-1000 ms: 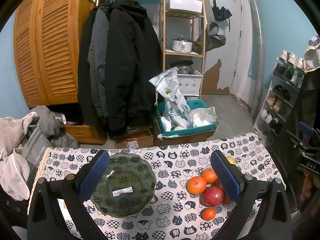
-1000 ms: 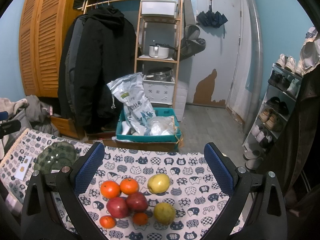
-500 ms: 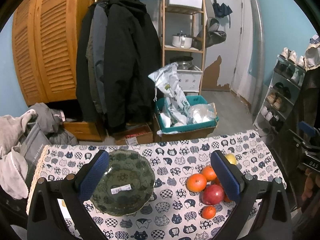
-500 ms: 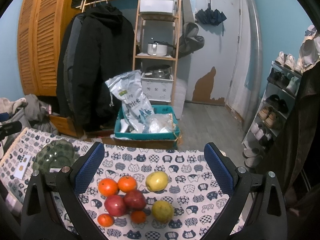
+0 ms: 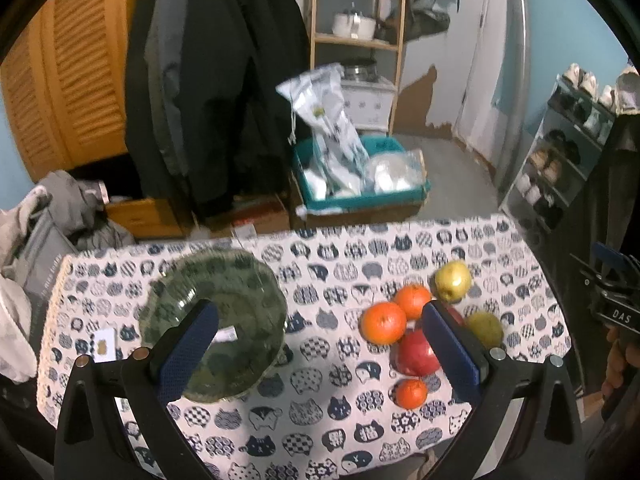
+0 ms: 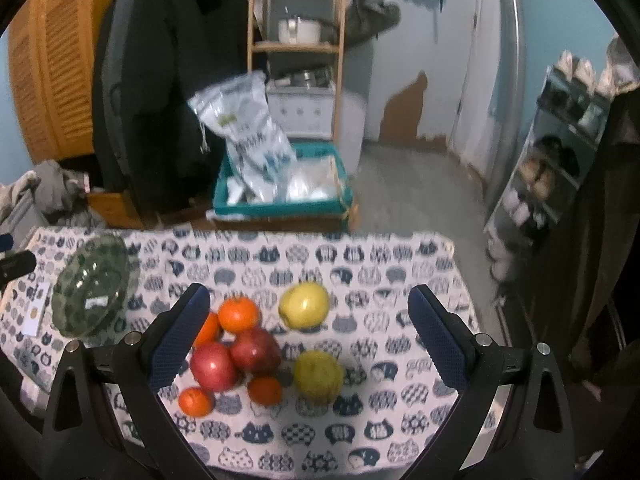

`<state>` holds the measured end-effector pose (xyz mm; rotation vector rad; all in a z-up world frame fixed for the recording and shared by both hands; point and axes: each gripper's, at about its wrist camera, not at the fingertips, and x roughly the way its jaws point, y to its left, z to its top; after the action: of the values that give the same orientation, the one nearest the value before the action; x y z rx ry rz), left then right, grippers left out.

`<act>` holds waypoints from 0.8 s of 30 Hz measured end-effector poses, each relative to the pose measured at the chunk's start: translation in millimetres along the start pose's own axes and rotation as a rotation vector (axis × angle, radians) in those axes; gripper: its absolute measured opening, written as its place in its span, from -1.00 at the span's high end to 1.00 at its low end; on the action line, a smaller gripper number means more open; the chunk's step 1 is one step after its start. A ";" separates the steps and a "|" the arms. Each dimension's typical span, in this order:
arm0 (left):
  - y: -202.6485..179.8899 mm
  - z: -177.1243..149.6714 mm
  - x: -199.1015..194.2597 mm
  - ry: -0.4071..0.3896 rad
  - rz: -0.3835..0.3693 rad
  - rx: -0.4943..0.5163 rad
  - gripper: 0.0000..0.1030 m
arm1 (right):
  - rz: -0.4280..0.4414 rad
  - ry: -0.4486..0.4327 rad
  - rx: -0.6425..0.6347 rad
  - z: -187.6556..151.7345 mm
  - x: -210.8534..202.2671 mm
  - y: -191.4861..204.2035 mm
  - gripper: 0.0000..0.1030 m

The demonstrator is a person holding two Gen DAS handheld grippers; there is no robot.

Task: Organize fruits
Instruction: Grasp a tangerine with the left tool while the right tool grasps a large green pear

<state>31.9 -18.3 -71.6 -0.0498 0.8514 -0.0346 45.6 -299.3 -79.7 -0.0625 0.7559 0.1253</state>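
A green glass bowl (image 5: 216,320) (image 6: 94,284) stands on the left of the cat-print tablecloth (image 5: 332,260). Right of it lies a cluster of fruit: oranges (image 5: 383,322) (image 6: 238,314), red apples (image 5: 416,352) (image 6: 256,350), a yellow apple (image 5: 453,280) (image 6: 304,305), a yellow-green pear (image 6: 319,376) and small tangerines (image 5: 412,393) (image 6: 195,401). My left gripper (image 5: 320,344) hangs open above the table between bowl and fruit, holding nothing. My right gripper (image 6: 304,332) is open over the fruit cluster, above it and not touching.
A small white card (image 5: 102,345) lies left of the bowl. Beyond the table's far edge stand a teal crate (image 5: 360,188) with plastic bags, hanging coats (image 5: 216,80), a wooden shelf (image 5: 356,40) and a shoe rack (image 5: 568,152). A hand (image 5: 620,364) holds the other gripper at the right.
Both grippers have tilted downward and moved closer over the table, so the bowl and fruit sit higher and larger in view. Both stay open; no fruit has moved.
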 end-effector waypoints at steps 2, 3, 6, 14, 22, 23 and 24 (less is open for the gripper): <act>-2.0 -4.7 9.3 0.034 -0.008 -0.004 -0.99 | 0.008 0.034 0.013 -5.0 9.1 -3.2 -0.90; -2.7 -7.9 14.3 0.053 -0.012 -0.009 -0.99 | 0.008 0.051 0.015 -7.5 13.9 -5.2 -0.90; -5.0 -14.4 25.3 0.097 -0.020 -0.021 -0.99 | 0.001 0.101 0.017 -16.7 26.4 -6.9 -0.90; -14.8 -32.5 60.6 0.209 -0.003 -0.022 -0.99 | -0.006 0.236 0.012 -44.7 57.0 -13.4 -0.89; -30.3 -56.0 87.6 0.318 -0.031 -0.029 -0.99 | -0.007 0.325 -0.002 -69.8 77.7 -18.9 -0.89; -33.8 -59.8 91.5 0.335 -0.040 -0.031 -0.99 | -0.005 0.335 0.000 -71.9 79.6 -19.4 -0.89; -36.5 -61.8 94.9 0.349 -0.044 -0.031 -0.98 | -0.002 0.346 0.002 -74.2 81.7 -20.6 -0.89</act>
<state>47.4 -61.4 -181.4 -0.0941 1.1998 -0.0731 56.8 -319.8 -189.5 -0.0842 1.1010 0.1129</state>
